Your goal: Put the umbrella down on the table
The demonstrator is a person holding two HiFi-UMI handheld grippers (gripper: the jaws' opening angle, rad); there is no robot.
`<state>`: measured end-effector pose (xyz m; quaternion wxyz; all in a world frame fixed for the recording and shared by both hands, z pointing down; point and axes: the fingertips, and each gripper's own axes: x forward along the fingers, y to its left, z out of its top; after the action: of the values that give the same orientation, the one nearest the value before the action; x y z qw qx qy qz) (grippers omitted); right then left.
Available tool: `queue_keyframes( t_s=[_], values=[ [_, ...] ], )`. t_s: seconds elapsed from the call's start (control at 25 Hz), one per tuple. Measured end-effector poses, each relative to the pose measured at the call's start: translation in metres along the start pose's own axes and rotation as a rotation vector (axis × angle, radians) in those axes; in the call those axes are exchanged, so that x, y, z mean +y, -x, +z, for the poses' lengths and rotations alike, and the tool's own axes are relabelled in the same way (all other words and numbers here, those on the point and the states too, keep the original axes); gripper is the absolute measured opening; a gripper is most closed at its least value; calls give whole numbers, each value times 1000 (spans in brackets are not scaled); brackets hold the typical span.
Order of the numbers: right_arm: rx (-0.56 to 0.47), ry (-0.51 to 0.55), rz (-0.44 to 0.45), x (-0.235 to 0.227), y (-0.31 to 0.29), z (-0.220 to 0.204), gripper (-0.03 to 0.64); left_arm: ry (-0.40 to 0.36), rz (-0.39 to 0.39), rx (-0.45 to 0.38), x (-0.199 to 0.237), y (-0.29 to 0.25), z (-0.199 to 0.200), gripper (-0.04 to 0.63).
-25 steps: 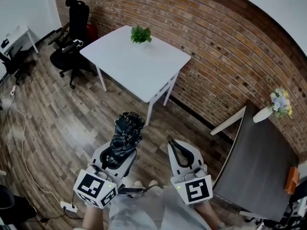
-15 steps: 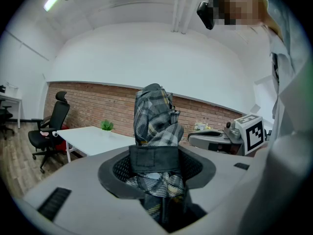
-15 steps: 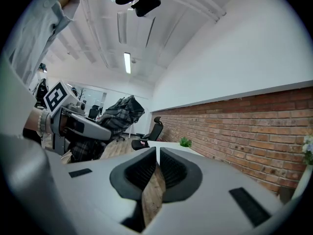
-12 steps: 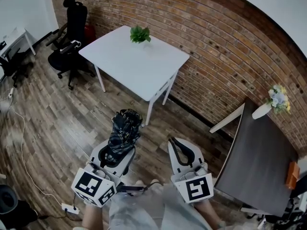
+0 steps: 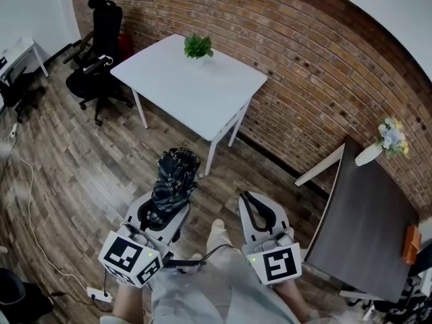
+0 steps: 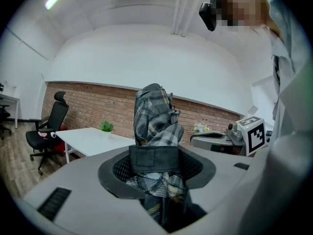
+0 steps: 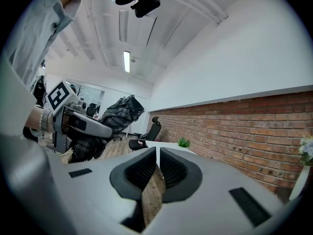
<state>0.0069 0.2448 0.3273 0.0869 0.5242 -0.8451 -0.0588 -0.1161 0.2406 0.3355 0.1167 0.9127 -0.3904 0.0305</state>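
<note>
A folded plaid umbrella stands up out of my left gripper, which is shut on its lower part over the wooden floor. In the left gripper view the umbrella fills the space between the pads, its dark strap across the front. My right gripper is to the right of it, with its jaws together and nothing between them. From the right gripper view, the umbrella shows at the left. The white table stands ahead by the brick wall, some way beyond both grippers.
A small green plant sits at the white table's far edge. A black office chair stands left of it. A dark table with a vase of flowers is at the right. A cable runs over the floor at the left.
Both grippers have edged a little toward the white table, the umbrella still held. The person's foot has come forward between the grippers.
</note>
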Motion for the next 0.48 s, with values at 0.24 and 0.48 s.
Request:
queue_keyframes(
  t_s=[0.24, 0.48],
  values=[
    [-16, 10, 14, -20, -31, -3, 54, -14, 13, -18, 17, -26, 10, 216],
    [-42, 15, 34, -40, -72, -11, 54, -12, 30, -45, 44, -61, 12, 216]
  ],
)
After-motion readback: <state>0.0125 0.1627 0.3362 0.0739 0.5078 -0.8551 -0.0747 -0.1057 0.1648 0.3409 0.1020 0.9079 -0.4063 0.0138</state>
